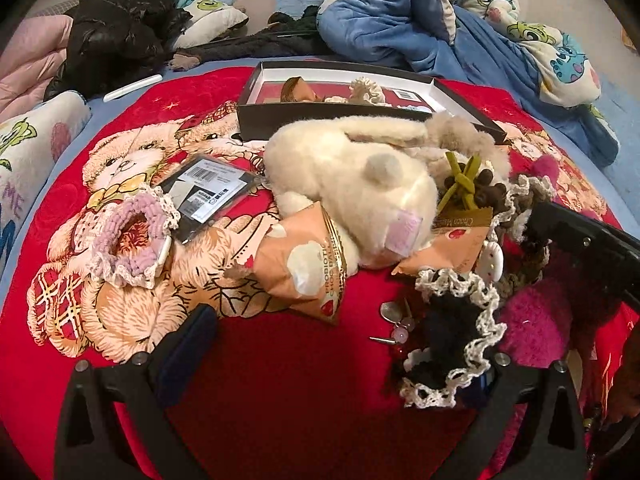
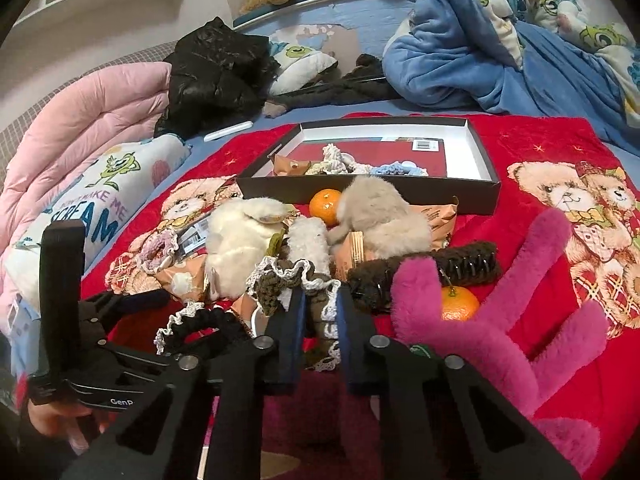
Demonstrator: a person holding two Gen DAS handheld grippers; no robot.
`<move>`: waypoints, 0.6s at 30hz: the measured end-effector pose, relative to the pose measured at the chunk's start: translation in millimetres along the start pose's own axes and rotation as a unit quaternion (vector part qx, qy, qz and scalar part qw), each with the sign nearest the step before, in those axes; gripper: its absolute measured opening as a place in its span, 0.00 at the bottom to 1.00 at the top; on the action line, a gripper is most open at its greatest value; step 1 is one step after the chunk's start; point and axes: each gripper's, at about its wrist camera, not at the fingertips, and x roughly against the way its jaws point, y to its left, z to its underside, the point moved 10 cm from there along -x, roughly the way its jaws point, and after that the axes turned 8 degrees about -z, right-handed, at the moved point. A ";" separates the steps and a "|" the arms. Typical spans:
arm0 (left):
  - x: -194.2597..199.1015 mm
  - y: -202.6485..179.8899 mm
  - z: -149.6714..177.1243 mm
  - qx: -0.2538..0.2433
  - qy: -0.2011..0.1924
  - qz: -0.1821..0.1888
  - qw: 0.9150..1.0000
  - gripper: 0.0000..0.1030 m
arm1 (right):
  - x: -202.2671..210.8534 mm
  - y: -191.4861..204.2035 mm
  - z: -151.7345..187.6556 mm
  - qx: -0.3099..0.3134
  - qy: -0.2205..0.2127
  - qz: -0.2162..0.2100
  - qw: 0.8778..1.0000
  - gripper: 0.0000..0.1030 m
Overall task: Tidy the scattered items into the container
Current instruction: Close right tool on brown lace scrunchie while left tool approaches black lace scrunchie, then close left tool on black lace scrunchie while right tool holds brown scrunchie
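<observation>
A black shallow box [image 1: 332,118] [image 2: 486,168] lies on the red bear blanket and holds a few scrunchies and a snack packet. In front of it is a heap: cream plush [image 1: 352,176] [image 2: 236,240], snack packets [image 1: 304,256], scrunchies, a brown claw clip [image 2: 424,272], two mandarins [image 2: 325,205] [image 2: 459,303], a pink plush glove [image 2: 492,320]. My left gripper [image 1: 340,352] is open, a black lace-trimmed scrunchie [image 1: 452,332] by its right finger. My right gripper [image 2: 320,320] is shut on a brown lace-trimmed scrunchie [image 2: 294,280].
A lilac scrunchie [image 1: 128,240] and a tagged card sleeve [image 1: 204,192] lie left of the heap. Metal pins [image 1: 394,320] lie on the blanket. Blue duvet [image 2: 460,48], black jacket [image 2: 216,76], pink quilt [image 2: 80,128] and pillows surround the blanket.
</observation>
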 end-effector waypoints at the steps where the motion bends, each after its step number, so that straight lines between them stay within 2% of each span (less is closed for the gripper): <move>1: 0.7 -0.3 -0.3 0.000 -0.001 0.001 1.000 1.00 | 0.7 -0.2 -0.2 0.000 -0.002 0.003 1.000 0.13; 3: 2.6 -1.5 -1.2 -0.001 -0.005 0.005 1.000 0.96 | 1.2 1.5 -0.8 0.001 -0.004 0.000 1.000 0.12; 6: 8.8 -4.3 -2.6 -0.004 -0.016 0.011 1.000 0.77 | 2.8 4.2 -2.0 0.000 -0.007 -0.003 1.000 0.12; 8: 13.3 -5.2 -3.2 -0.001 -0.021 0.021 1.000 0.55 | 6.3 6.9 -4.0 -0.003 -0.014 -0.014 1.000 0.12; 9: 15.4 -4.6 -3.7 0.003 -0.023 0.024 0.999 0.49 | 7.6 7.8 -5.2 -0.004 -0.016 -0.018 1.000 0.12; 10: 16.7 -2.4 -4.1 0.005 -0.025 0.019 0.999 0.34 | 10.3 8.6 -6.8 -0.006 -0.021 -0.021 1.000 0.12; 11: 17.2 0.6 -4.4 0.009 -0.027 0.012 1.000 0.29 | 13.1 8.8 -9.0 -0.008 -0.027 -0.022 0.999 0.12; 14: 20.3 1.4 -6.0 0.017 -0.032 0.025 0.999 0.27 | 24.0 9.6 -16.9 -0.010 -0.048 -0.017 0.999 0.12; 18: 34.7 1.0 -9.0 0.011 -0.054 0.019 0.998 0.27 | 38.7 12.3 -28.2 -0.014 -0.078 -0.020 0.997 0.12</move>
